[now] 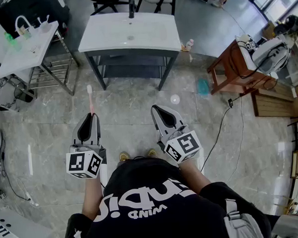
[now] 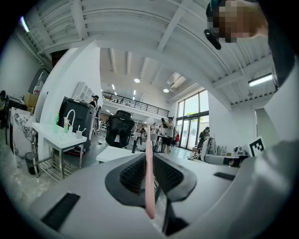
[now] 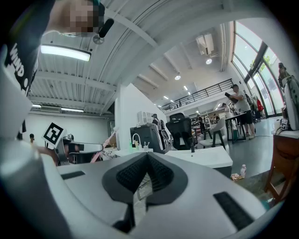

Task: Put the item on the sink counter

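Pink slim toothbrush with a white head (image 1: 90, 98) is clamped in our left gripper (image 1: 92, 116). The dark ribbed jaws press on its lower handle, and the brush end sticks out past the tips, pointing toward the sink. Our right gripper (image 1: 156, 109) sits beside it, jaws closed tip to tip with nothing between them. We hold both over the grey marbled floor tiles (image 1: 128, 104), well short of the white rectangular sink counter on a dark metal frame (image 1: 151, 35). A black faucet (image 1: 131, 9) stands at the counter's far edge. A white side table (image 1: 31, 50) stands to the counter's left.
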A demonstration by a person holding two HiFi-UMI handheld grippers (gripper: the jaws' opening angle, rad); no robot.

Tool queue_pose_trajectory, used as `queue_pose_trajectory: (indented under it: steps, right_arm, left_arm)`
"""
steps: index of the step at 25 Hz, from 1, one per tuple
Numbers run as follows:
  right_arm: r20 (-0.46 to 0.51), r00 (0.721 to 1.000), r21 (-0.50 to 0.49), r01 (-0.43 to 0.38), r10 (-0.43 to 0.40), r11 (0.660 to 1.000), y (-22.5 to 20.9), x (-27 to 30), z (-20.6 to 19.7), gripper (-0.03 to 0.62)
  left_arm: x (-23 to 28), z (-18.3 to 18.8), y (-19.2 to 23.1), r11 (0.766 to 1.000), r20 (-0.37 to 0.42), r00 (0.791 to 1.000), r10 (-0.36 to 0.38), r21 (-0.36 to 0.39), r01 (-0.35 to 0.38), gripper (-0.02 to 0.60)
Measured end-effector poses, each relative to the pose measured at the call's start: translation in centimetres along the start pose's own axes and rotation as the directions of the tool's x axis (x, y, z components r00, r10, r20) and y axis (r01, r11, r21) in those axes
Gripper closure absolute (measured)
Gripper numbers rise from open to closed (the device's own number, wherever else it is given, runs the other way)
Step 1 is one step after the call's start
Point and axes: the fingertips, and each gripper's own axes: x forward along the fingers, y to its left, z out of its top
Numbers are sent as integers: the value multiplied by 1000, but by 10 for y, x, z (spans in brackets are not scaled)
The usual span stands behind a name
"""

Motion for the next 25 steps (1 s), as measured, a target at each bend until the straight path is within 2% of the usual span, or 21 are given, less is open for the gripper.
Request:
queue_pose_trajectory:
  steps: [8, 25]
  right_arm:
    - [-5, 1000, 26, 9, -8, 1000, 7, 8, -4, 576]
    - [-14, 992, 33, 125, -125, 992, 56, 40, -22, 576]
  left_arm:
    - [3, -2, 12, 1000, -12, 1000, -23, -4, 23, 518]
    - [-1, 10, 76, 993, -25, 992, -121, -3, 121, 518]
